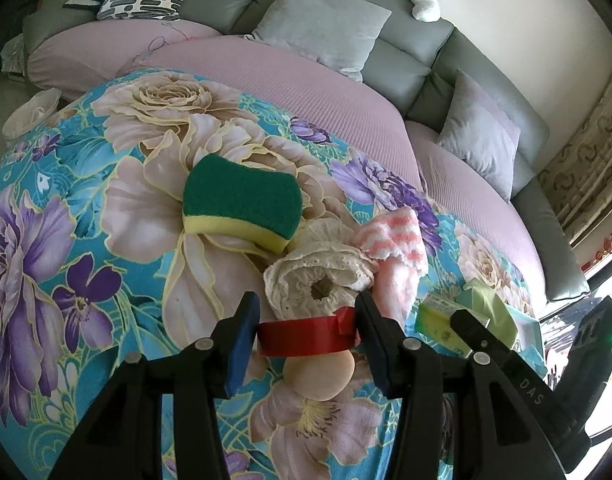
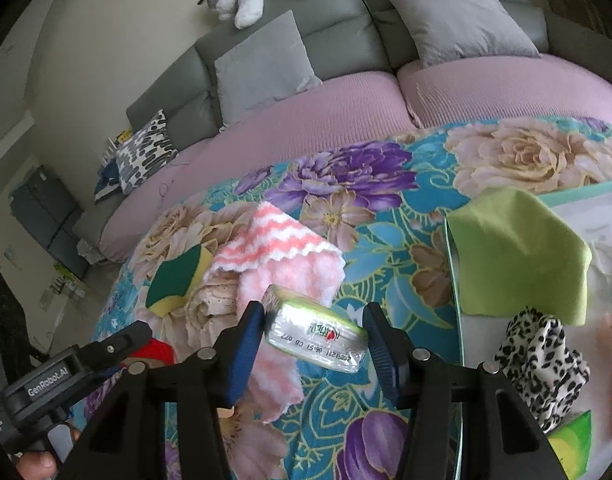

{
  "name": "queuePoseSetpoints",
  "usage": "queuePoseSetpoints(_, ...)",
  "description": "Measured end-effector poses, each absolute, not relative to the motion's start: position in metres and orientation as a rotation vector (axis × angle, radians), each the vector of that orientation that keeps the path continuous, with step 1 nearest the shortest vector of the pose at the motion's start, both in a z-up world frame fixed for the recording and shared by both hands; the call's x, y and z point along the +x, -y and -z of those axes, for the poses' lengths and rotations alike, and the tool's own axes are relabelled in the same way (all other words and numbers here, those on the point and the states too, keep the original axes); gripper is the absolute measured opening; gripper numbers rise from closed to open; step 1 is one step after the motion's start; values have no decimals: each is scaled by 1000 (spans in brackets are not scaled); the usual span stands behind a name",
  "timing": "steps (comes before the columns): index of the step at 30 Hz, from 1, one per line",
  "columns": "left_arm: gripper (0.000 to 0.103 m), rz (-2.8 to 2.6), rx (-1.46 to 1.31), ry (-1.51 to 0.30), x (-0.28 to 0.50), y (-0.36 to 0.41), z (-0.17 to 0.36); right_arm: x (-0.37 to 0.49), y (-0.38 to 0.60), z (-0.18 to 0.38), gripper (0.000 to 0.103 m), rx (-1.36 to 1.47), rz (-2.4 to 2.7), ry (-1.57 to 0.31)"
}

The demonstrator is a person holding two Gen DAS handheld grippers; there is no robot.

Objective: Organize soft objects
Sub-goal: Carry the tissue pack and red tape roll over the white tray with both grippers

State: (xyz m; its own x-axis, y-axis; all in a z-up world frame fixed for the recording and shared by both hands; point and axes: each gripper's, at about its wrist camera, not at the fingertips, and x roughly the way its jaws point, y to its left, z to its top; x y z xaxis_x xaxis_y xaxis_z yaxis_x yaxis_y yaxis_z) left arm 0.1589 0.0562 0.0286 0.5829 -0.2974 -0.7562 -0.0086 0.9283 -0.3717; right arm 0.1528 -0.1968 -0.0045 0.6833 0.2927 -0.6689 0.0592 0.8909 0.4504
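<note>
Nearest your left lens, your left gripper [image 1: 306,320] had its jaws pinching a glossy red ring of tape-like band [image 1: 302,338], one pad on each side, its long axis running straight across from pad to pad. Just under it lay a round beige foam puff [image 1: 318,376], apart from the jaws.

Your right gripper [image 2: 314,316] pinched a rectangular plastic-wrapped packet with green edges [image 2: 318,334], gripped end to end so its length spanned the gap, tilted and, by my reading, clear of the flowered turquoise cloth [image 2: 366,240].

The relation that mattered: the white tray with a mint rim [image 2: 586,194] lay to the right of your right jaws, near them, and well apart from your left. So your right hand was the nearer one, and I judged the packet's next trip to be a short sideways carry with its long axis kept as it was.

Still loose on the cloth, one of each:
- green-topped yellow scouring sponge [image 1: 242,204]
- rolled cream lace cloth [image 1: 318,280]
- fluffy pink-and-white striped cloth [image 1: 394,248]

In the tray I counted one lime-green cloth [image 2: 518,256] and one black-and-white leopard-print fabric piece [image 2: 546,360] (other items at the frame's edge were too cropped to name).
</note>
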Motion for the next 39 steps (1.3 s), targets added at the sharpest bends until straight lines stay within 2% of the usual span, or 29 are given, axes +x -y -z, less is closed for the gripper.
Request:
queuePoseSetpoints(11,51,205,-334,-907,153,-41,-41,136,211,-19,54,475,-107,-745)
queuePoseSetpoints(21,51,378,-237,-878,140,34,-55,100,267,-51,54,462,64,-633)
queuePoseSetpoints(39,51,603,-34,-865,125,157,-39,63,370,-34,55,569,334,-612)
